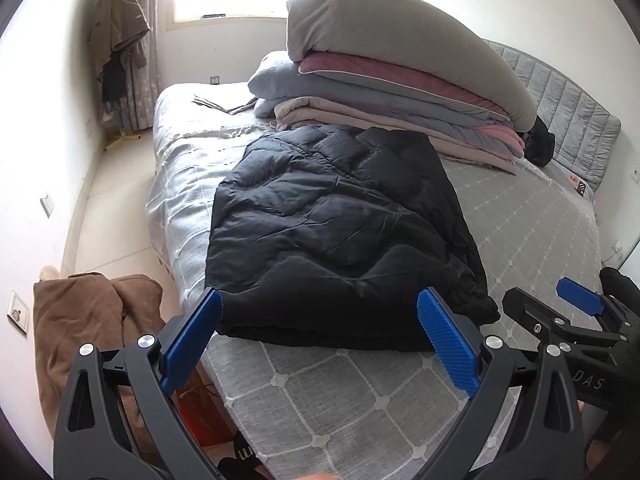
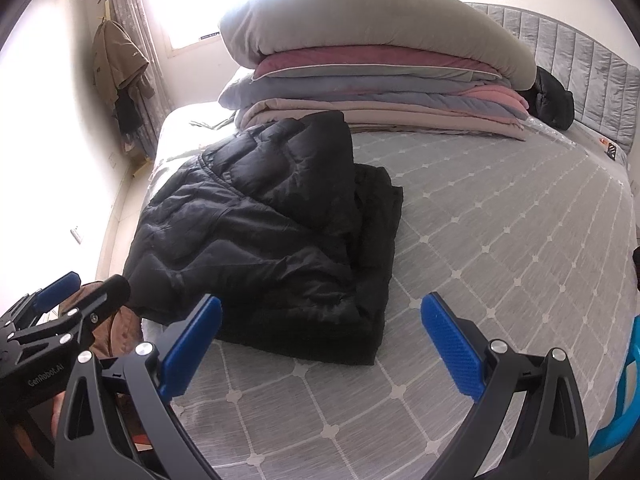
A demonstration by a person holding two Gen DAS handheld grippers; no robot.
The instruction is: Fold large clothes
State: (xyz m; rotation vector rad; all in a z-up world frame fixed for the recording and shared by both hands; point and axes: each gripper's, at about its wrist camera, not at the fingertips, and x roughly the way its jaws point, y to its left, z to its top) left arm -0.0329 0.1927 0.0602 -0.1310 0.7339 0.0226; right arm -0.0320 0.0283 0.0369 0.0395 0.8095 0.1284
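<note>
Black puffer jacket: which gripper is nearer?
Left. The left gripper hangs open right at the near edge of the black puffer jacket; the right gripper, also open, sits off the jacket's near right corner.

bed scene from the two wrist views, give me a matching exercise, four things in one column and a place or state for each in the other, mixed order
Things:
1. black puffer jacket
2. grey duvet
3. brown coat
4. left tool

Places or states:
A. hanging by the curtain
B. open, holding nothing
C. folded on the mattress, near its edge
D. on top of the bedding stack

Pairs: 1-C, 2-D, 3-A, 4-B
</note>
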